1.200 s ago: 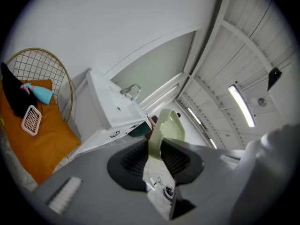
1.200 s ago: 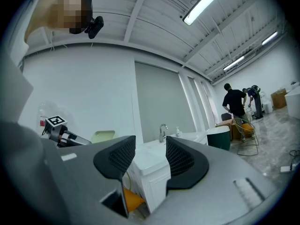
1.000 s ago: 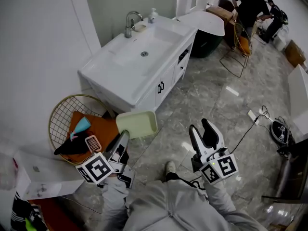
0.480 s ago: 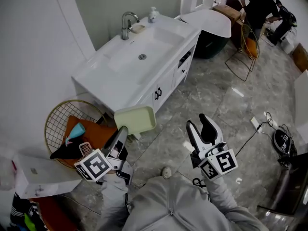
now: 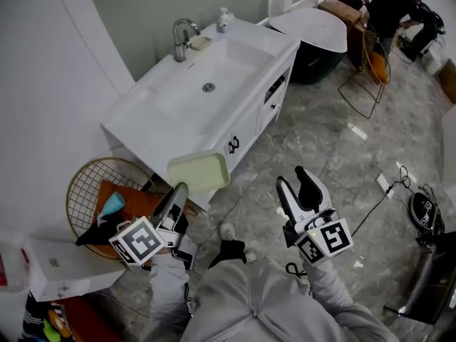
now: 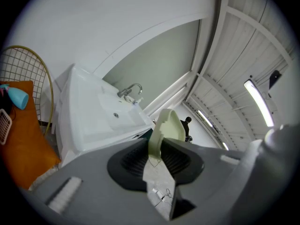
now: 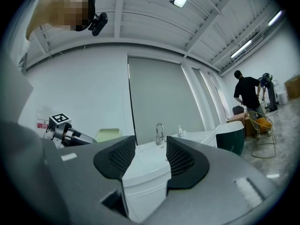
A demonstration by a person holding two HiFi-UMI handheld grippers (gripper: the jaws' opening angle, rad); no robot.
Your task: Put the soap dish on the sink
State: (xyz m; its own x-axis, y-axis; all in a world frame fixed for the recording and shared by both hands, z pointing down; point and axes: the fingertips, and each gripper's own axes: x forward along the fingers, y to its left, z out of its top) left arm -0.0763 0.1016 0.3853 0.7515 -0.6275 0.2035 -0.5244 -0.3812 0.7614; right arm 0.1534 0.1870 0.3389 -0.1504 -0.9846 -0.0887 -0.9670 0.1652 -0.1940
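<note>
moved closer: pale-green rectangular plastic soap dish (image 5: 199, 171), white sink counter (image 5: 153, 120) at 12 o'clock | left claw (image 5: 179, 192) clamped on it, right claw (image 5: 293, 179) apart | carrying; next: set down flat

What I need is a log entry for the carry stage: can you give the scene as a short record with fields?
held item: soap dish, pale green, rectangular
left gripper: jaws shut on the soap dish's edge
right gripper: jaws apart, nothing between them
sink: white, faucet at its back
dish versus sink: held in the air near the sink's front edge, not set down
</note>
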